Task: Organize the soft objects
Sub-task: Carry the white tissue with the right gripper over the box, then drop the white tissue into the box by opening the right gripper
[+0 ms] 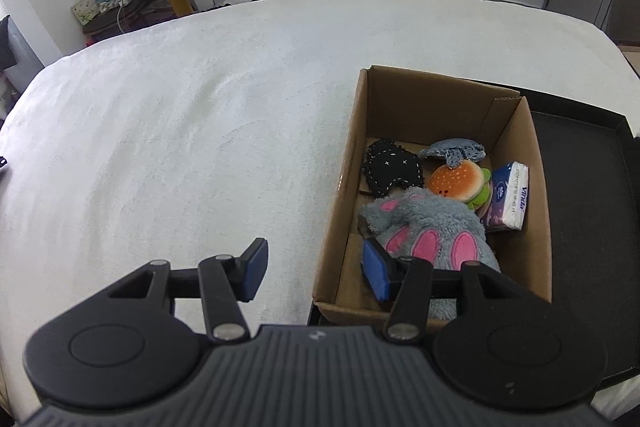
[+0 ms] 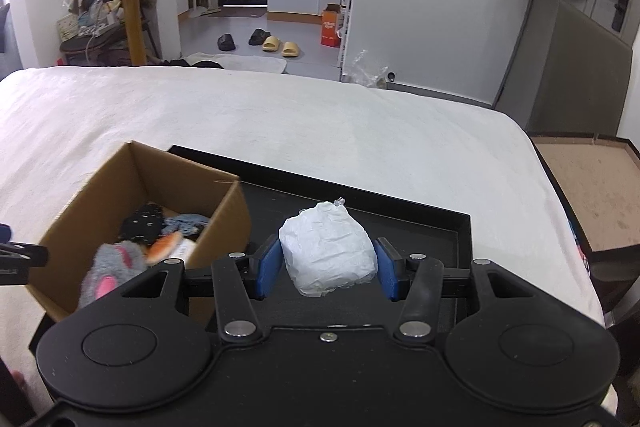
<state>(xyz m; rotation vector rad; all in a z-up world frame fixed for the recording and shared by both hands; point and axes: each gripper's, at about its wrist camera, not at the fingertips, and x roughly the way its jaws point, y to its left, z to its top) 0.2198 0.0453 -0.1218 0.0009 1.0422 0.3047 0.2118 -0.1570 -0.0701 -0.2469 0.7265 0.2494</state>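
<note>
Gripping a white crumpled bundle (image 2: 329,247) between its blue pads, the right gripper (image 2: 328,265) held it above the black tray (image 2: 440,227), with the cardboard box (image 2: 224,211) just to its left. That box already contained a grey plush (image 1: 424,227), burger toy (image 1: 458,183), black pouch (image 1: 392,167) and tissue pack (image 1: 510,195). The left gripper (image 1: 316,269) gaped empty; this bundle looked like the last item.

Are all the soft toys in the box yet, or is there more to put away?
Nearly done. The cardboard box already holds the grey bunny plush, burger plush, black star pouch, blue knit piece and tissue pack. The right hand-held gripper grips a white wrapped bundle above the black tray. Left: putting it in the box. The left hand-held gripper is open, holding nothing.
</note>
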